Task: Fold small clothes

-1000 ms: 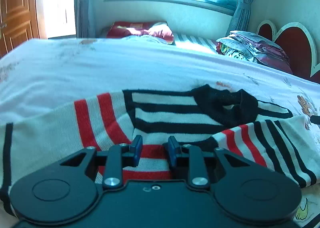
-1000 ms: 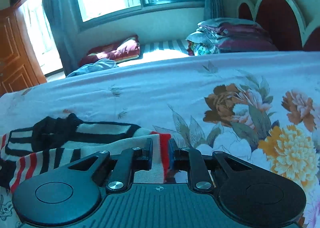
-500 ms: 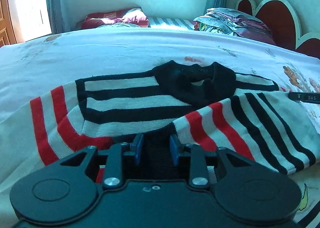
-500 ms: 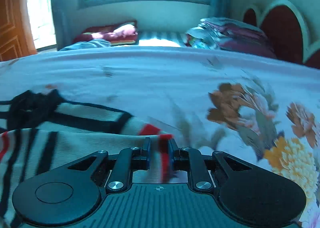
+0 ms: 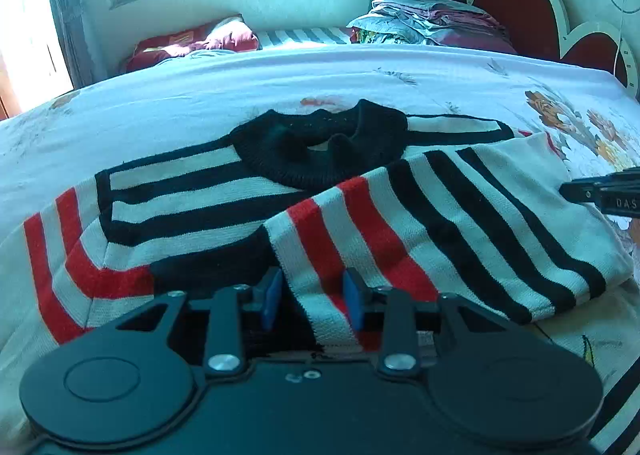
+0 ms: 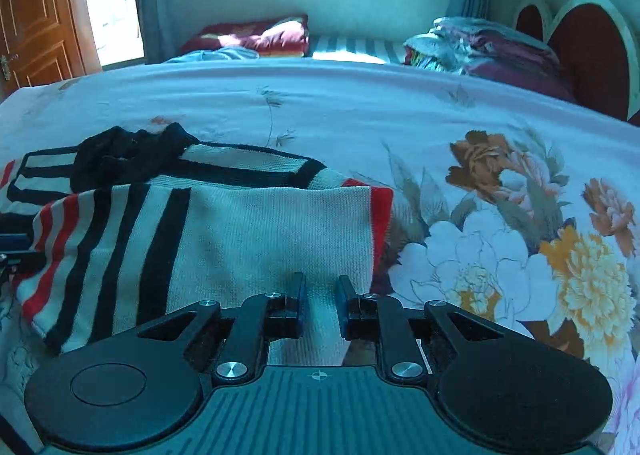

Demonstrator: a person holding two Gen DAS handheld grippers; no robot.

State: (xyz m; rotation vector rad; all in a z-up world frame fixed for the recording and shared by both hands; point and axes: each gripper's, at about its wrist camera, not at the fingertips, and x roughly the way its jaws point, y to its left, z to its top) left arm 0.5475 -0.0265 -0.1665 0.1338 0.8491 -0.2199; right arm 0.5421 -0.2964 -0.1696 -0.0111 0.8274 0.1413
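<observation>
Left gripper (image 5: 313, 301) just been opening, blue pads (image 5: 271, 301) apart with the folded sleeve's (image 5: 440, 227) striped cuff lying loose between them. Right gripper (image 6: 319, 305) narrow, pads pinching a ridge of the sweater's (image 6: 240, 231) white knit. Beyond the fingers, sweater spread flat on the floral bedspread (image 6: 400, 111), black collar (image 5: 320, 143) at the far side.

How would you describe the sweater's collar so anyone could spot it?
Start at the floral bedspread, then the striped sweater lying near its front edge. The collar is the ruffled ring at the sweater's far edge, the only solid black, ribbed part among red, black and white stripes.
</observation>
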